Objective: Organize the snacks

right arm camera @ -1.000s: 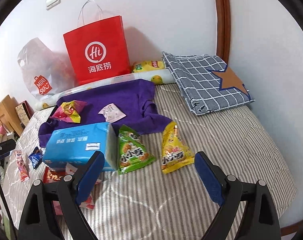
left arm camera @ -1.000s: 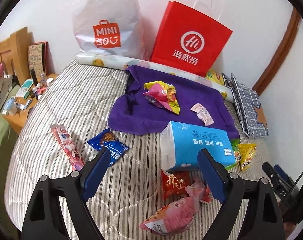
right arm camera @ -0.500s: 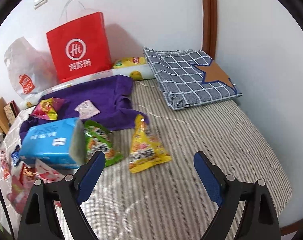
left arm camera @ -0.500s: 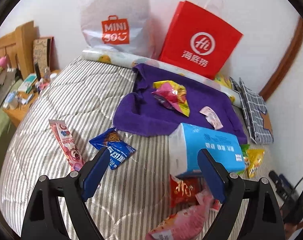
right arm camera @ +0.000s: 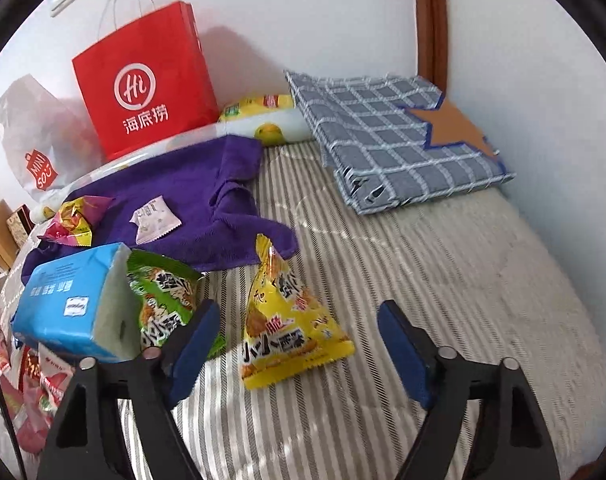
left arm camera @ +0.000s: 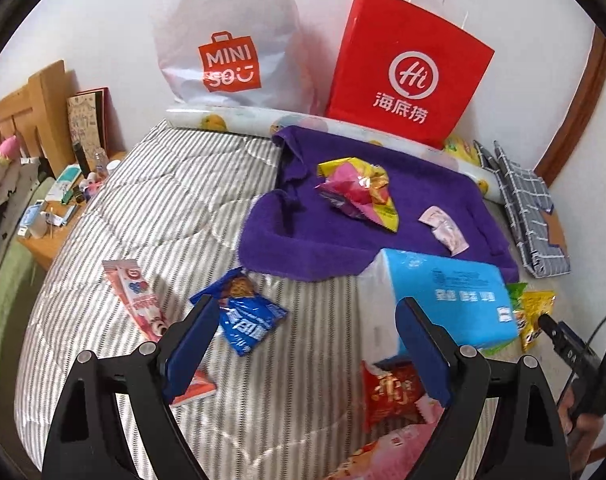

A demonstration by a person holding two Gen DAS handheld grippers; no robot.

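Our right gripper [right arm camera: 295, 344], jaws just narrowing yet gripping nothing, straddled the yellow snack bag [right arm camera: 287, 320] on the bed [right arm camera: 443, 300]; a tissue pack [right arm camera: 71, 304] half-hid the green bag [right arm camera: 163, 300]. Our left gripper [left arm camera: 307, 344] gaped, empty.

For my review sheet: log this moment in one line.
right gripper: closing around yellow snack bag, no contact | left gripper: open, empty

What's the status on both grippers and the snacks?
Left gripper open, empty. Right gripper jaws just been closing, yellow plastic snack packet between them, pads not touching. Green snack packet beside its left finger.
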